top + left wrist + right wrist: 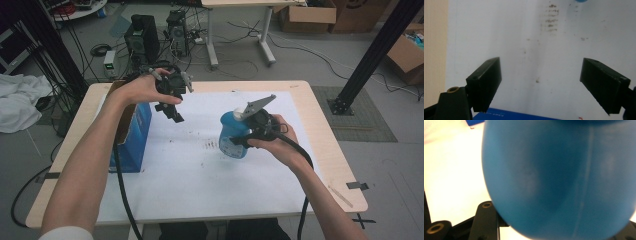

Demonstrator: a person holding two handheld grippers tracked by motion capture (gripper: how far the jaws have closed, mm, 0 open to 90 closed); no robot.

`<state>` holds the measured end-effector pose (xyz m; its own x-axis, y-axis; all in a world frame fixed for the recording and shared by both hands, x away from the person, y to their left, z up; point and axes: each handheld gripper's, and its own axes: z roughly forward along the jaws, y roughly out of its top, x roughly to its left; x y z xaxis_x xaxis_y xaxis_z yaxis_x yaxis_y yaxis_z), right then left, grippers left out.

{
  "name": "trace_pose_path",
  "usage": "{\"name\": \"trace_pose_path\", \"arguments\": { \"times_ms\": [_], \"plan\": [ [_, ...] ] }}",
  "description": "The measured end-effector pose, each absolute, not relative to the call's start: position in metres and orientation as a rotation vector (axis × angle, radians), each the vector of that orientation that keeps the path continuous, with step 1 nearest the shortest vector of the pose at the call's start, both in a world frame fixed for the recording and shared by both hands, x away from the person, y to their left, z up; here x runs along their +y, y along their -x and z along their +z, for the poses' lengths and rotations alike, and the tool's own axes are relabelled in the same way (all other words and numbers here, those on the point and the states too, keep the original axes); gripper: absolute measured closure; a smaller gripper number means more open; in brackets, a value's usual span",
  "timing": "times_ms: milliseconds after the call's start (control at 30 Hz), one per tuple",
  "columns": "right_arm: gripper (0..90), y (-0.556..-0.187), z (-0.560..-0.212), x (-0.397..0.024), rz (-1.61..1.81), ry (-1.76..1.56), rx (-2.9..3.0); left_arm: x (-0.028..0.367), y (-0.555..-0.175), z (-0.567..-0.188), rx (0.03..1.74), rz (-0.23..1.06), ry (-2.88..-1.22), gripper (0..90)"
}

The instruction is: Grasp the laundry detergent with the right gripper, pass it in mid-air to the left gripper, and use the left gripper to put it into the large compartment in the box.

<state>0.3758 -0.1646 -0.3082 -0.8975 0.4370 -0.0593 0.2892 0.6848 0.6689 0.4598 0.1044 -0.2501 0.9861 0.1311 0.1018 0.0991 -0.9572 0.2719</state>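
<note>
The right gripper point(246, 131) is clamped on a blue bottle point(232, 134), held above the white sheet point(200, 170) on the tabletop point(325, 130) (its rounded side looms large in the right gripper view). Left of the bottle, the left gripper point(172, 112) hangs with jaws wide apart, empty, beside a blue box point(132, 137).

grey floor point(380, 165), cardboard boxes point(307, 15), tangled cables point(240, 55)

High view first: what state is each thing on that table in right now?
Blue bottle: lifted off the table, gripped in the right tongs.
Left tongs: open, holding nothing.
Blue box: standing at the table's left edge, top open.
White sheet: flat, speckled with dark marks.
</note>
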Motion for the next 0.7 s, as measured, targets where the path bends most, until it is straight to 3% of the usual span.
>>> {"name": "trace_pose_path", "arguments": {
  "times_ms": [700],
  "plan": [
    [45.7, -0.393, -0.295, -0.144, 1.098, -0.377, 2.804, 0.063, -0.413, -0.205, 0.031, 0.138, -2.799, 17.9]
  ]
}}
